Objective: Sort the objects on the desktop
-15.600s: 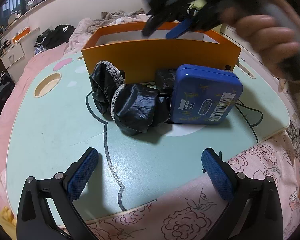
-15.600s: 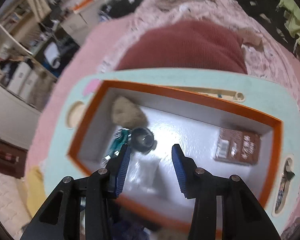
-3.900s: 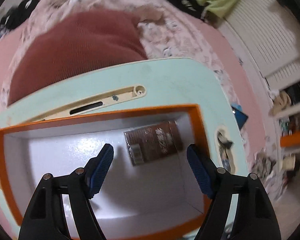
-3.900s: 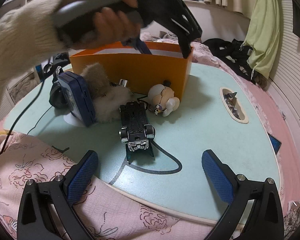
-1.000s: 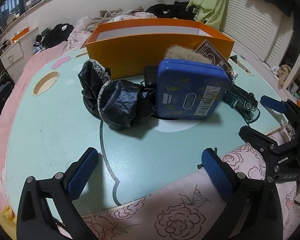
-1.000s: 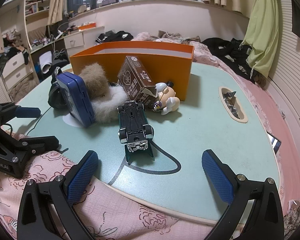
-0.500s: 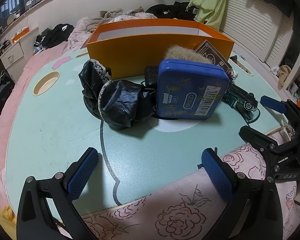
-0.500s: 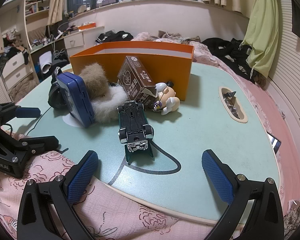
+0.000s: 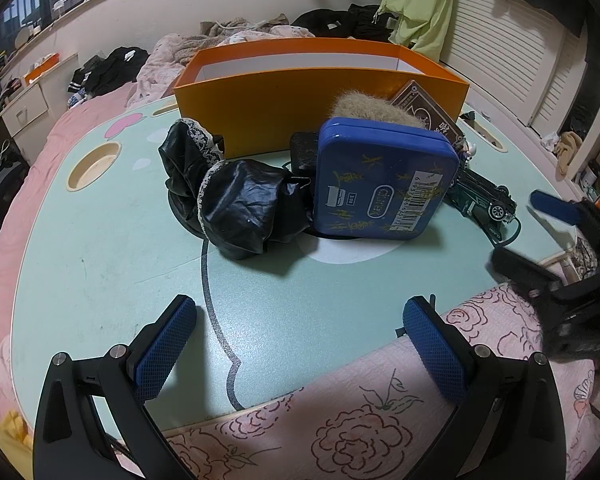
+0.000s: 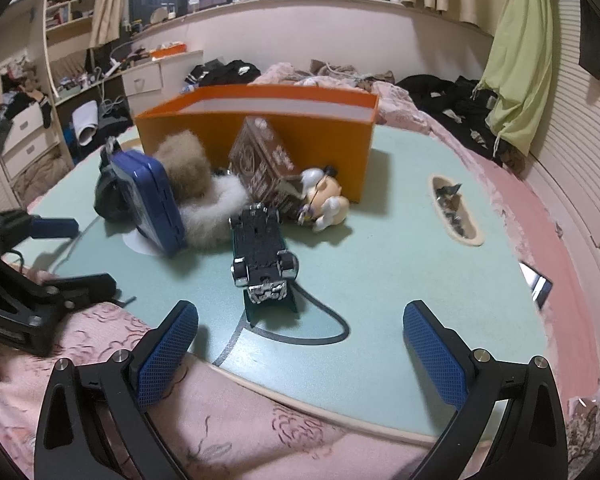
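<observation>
Blue tin (image 9: pixel 384 178) shows "300" and a barcode label; left gripper (image 9: pixel 300 344) and right gripper (image 10: pixel 300 344) spread, empty.

upturned toy car (image 10: pixel 262 254) lies before the orange box (image 10: pixel 260 120).

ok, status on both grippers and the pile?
Left gripper open, empty. Right gripper open, empty. Tin, car, carton, figurine on table outside box. Path clear.

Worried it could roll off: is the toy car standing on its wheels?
No, the toy car lies upside down on the table, its black underside and wheels facing up.
</observation>
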